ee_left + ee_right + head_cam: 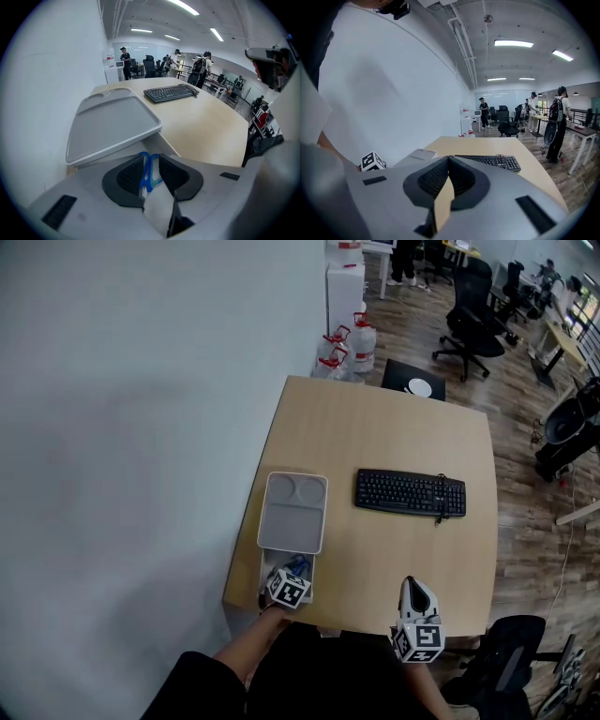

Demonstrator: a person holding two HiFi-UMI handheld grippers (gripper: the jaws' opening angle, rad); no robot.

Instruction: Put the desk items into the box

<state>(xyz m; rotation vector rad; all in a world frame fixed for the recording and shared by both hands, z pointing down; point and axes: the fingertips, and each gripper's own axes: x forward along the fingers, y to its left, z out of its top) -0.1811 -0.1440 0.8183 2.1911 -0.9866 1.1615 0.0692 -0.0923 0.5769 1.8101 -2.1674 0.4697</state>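
**A:** Entry one, clothing?
**B:** Black sleeve (197,682), nearest edge, left side.
**A:** Entry two, hand tools?
**B:** Left gripper (150,159) and right gripper (448,160): pale grey moulded housing (93,206), black rectangular slots (59,211), dark grey ribbed pads (433,177).
**A:** Markings?
**B:** Each carries a white marker cube (419,639) with black square patterns. The right gripper has a white body with a black strip seen from above.

No readable text, no legible labels
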